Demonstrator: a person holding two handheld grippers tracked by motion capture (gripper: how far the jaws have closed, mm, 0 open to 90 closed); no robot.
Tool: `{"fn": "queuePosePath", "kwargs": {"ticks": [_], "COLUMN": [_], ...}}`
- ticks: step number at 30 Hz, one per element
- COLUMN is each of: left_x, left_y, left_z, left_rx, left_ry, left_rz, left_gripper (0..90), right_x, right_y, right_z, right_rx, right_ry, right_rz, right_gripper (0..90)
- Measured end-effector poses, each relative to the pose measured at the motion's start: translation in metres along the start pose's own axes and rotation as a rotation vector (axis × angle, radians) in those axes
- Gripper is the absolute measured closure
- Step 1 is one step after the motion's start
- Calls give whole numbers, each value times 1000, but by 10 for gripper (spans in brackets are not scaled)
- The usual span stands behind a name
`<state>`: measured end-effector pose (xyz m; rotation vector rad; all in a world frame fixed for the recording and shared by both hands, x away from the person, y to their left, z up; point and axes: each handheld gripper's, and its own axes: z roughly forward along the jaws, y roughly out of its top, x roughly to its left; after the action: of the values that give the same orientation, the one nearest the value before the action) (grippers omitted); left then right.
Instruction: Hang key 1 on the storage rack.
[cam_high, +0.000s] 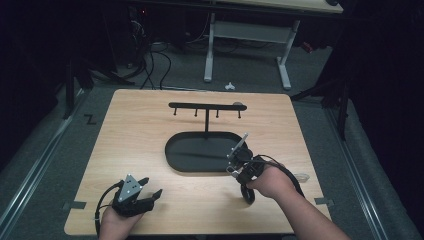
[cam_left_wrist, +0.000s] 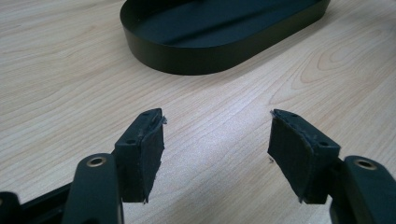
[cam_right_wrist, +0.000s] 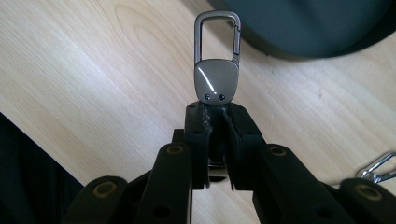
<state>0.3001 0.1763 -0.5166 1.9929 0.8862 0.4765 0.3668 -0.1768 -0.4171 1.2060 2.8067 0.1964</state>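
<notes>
R claw (cam_right_wrist: 217, 114) pinches a metal clip (cam_right_wrist: 216, 70) above the bench (cam_high: 150, 125); L claw (cam_left_wrist: 217, 154) spread, empty. Prob. bound for rack (cam_high: 206, 106): keep loop upright, approach a peg squarely.

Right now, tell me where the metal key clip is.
The key clip is pinched in the right tongs, held above the wooden table by the near right rim of the black oval tray.

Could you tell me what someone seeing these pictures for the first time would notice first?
Most striking is the shiny metal carabiner clip, pinched between the shut jaws of the right gripper and sticking out over the wooden table. Next comes the black oval tray at the table's middle, with a black hook rack standing on a post from it. The left gripper rests near the front edge with its jaws apart and nothing between them.
</notes>
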Motion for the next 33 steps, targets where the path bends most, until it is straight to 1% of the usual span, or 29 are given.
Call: {"fn": "queuePosePath", "kwargs": {"ticks": [1, 2, 3, 4, 8, 9, 11, 15, 17, 18, 23, 25, 26, 27, 29, 30, 33], "left_x": [0, 0, 0, 0, 0, 0, 0, 0, 0, 0, 1, 1, 2, 2, 2, 2, 3], "left_y": [0, 0, 0, 0, 0, 0, 0, -1, -2, -2, -4, -4, -5, -5, -6, -6, -7], "left_z": [0, 0, 0, 0, 0, 0, 0, -1, -2, -2, -5, -5, -6, -6, -7, -8, -9], "left_rx": [-1, -1, -1, -2, 0, -1, -3, 1, 0, -2, -2, -3, -2, -2, 0, -1, 0], "left_ry": [0, 0, 0, 1, 0, 1, 2, 2, 3, 6, 13, 15, 16, 17, 18, 20, 23], "left_rz": [0, 0, 1, 1, 1, 2, 3, 3, 0, -2, -5, -5, -6, -7, -8, -8, -10], "left_gripper": [362, 362, 362, 362, 361, 362, 362, 362, 362, 361, 361, 362, 361, 362, 362, 362, 362], "right_x": [2, 2, 2, 2, 2, 0, -1, -7, -9, -11, -17, -17, -18, -19, -19, -19, -20], "right_y": [2, 4, 6, 7, 12, 14, 14, 16, 16, 16, 18, 19, 19, 20, 20, 21, 21], "right_z": [-2, -4, -6, -7, -12, -16, -17, -23, -26, -27, -35, -36, -37, -40, -41, -43, -45], "right_rx": [1, -8, -8, -19, -27, -39, -39, -58, -61, -65, -83, -83, -91, -100, -103, -99, -108], "right_ry": [2, -2, 0, -3, -1, -3, -3, -7, -11, -11, -17, -16, -20, -20, -19, -19, -22], "right_rz": [22, 5, 9, -1, 22, 36, 43, 46, 62, 56, 56, 66, 56, 65, 65, 82, 82], "right_gripper": [805, 805, 805, 805, 804, 805, 805, 805, 804, 804, 804, 804, 804, 805, 805, 805, 804]}}
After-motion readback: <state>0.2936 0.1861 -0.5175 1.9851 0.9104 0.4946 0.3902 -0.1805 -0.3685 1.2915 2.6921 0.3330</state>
